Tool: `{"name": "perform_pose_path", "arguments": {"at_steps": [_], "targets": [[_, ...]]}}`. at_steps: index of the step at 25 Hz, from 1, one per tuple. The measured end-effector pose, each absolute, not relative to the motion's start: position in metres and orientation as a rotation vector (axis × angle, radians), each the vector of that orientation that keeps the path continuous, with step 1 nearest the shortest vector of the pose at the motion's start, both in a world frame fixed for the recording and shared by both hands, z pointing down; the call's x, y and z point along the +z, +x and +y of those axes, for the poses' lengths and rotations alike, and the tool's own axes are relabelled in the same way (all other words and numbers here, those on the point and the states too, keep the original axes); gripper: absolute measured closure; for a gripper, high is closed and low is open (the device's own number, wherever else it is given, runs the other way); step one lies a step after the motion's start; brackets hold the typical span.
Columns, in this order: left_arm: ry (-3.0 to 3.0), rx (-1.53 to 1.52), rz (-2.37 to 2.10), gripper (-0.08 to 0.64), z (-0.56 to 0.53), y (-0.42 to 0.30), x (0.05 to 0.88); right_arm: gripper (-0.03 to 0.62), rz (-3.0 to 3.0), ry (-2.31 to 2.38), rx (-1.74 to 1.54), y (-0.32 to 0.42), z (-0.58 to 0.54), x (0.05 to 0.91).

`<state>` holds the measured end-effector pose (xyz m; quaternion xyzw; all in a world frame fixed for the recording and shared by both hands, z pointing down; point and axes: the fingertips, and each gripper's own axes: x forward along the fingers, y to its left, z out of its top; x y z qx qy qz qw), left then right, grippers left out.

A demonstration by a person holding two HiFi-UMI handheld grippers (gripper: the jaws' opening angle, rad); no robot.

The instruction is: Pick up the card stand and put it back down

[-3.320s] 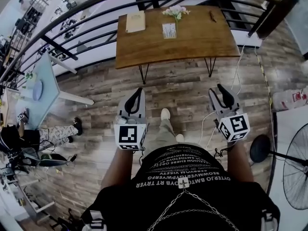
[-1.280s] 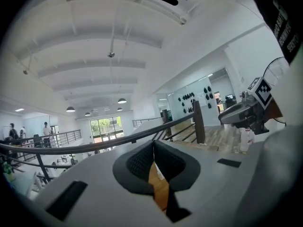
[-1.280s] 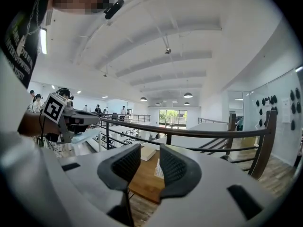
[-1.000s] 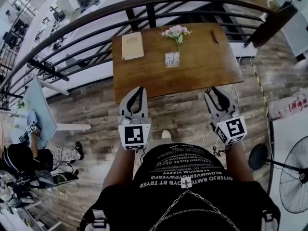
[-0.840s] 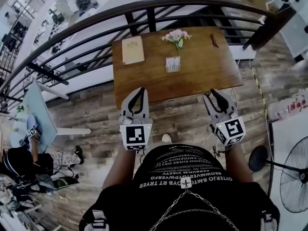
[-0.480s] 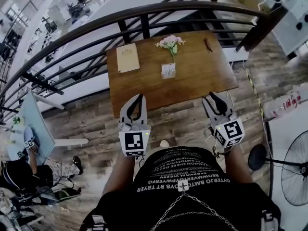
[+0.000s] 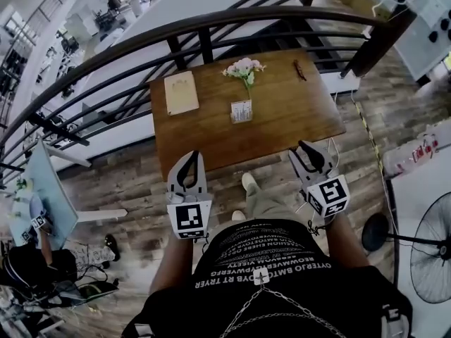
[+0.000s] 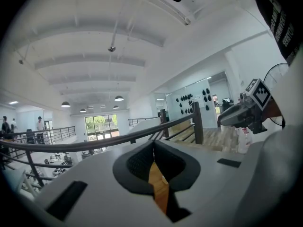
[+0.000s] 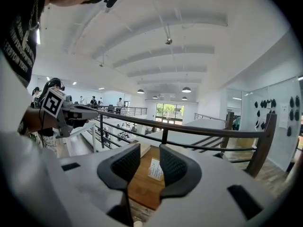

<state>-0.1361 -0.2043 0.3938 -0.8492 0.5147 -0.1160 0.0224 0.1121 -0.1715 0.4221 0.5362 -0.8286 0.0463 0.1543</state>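
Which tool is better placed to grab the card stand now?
Right, probably: the right tool has jaws apart, with the card stand lined up between them ahead; the left tool is shut.

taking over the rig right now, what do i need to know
Left gripper: shut, empty.
Right gripper: open, empty, looking toward the small upright card stand holding a white printed card.
Card stand: mid brown wooden table, on the near side of the pink flowers, untouched.
Done: nothing yet.
Left: reach in, grip the stand, lift it, set it back down.
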Motion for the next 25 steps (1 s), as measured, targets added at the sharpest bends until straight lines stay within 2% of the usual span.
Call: {"name": "perform_pose_path", "arguments": {"at_steps": [16,25], "targets": [[-2.581,-0.437,1.637,0.533,-0.266,-0.107,0.393,0.459,-2.438,1.471,0.238,0.138,-0.254,0.455],[-2.572,-0.499,1.696,0.534,-0.304,-0.098,0.412,0.455,-2.412,1.400,0.351,0.159,-0.309,0.516]]}}
